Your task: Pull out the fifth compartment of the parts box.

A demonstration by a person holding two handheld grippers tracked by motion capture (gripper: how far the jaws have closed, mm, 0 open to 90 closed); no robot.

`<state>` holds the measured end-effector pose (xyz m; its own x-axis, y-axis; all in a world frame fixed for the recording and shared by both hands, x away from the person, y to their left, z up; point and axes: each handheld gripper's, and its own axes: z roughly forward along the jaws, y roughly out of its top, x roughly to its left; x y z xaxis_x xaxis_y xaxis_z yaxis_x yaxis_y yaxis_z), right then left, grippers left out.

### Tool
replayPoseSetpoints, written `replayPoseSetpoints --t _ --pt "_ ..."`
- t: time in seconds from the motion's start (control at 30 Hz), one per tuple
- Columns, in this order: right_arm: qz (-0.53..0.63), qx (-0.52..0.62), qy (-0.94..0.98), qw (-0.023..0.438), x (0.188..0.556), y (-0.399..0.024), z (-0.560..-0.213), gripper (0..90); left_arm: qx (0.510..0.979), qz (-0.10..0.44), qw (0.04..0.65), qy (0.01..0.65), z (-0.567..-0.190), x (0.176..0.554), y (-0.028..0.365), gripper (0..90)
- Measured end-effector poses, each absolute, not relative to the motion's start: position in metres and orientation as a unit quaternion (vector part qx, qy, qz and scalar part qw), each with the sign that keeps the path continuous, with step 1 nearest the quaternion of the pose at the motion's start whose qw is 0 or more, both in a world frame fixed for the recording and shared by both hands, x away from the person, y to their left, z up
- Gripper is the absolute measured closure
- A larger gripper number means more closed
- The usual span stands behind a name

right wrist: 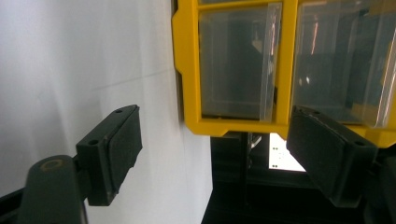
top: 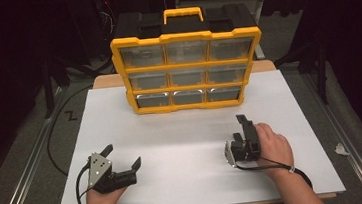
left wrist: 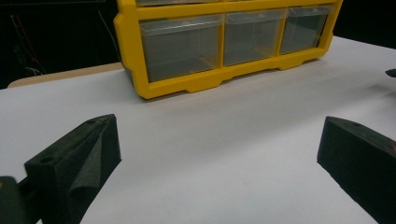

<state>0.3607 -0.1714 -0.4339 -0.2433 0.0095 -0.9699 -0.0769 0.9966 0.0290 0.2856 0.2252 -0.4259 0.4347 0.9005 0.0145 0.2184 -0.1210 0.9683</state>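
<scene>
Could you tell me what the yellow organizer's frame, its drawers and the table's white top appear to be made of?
The organizer's frame looks like moulded hard plastic, glossy yellow with rounded corners. Its drawers seem clear, slightly smoky plastic: you see through their fronts, and they catch reflections. The white top looks like a matt board or laminate sheet, smooth and without glare; which one is hard to tell.

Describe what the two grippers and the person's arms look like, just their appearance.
Both are black handheld tools. The left gripper carries a grey three-cornered plate with small holes on top; its jaws are blocky wedges faced with dark foam, and a black cable loops from it. The right gripper has flat rectangular black pads with screw holes, a silvery plate at its side and a black cable trailing past the wrist. Both forearms are bare, with no sleeves.
</scene>
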Motion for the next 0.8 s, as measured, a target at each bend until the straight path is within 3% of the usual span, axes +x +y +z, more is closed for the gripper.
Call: replayPoseSetpoints --t 0.33,0.8 --pt "0.046 -0.029 0.774 0.630 0.363 -0.152 -0.432 33.3 0.674 0.330 0.515 0.414 -0.426 0.285 0.226 0.2" --pt "0.055 -0.030 0.753 0.655 0.380 -0.130 -0.410 41.4 0.673 0.328 0.519 0.411 -0.426 0.285 0.226 0.2"
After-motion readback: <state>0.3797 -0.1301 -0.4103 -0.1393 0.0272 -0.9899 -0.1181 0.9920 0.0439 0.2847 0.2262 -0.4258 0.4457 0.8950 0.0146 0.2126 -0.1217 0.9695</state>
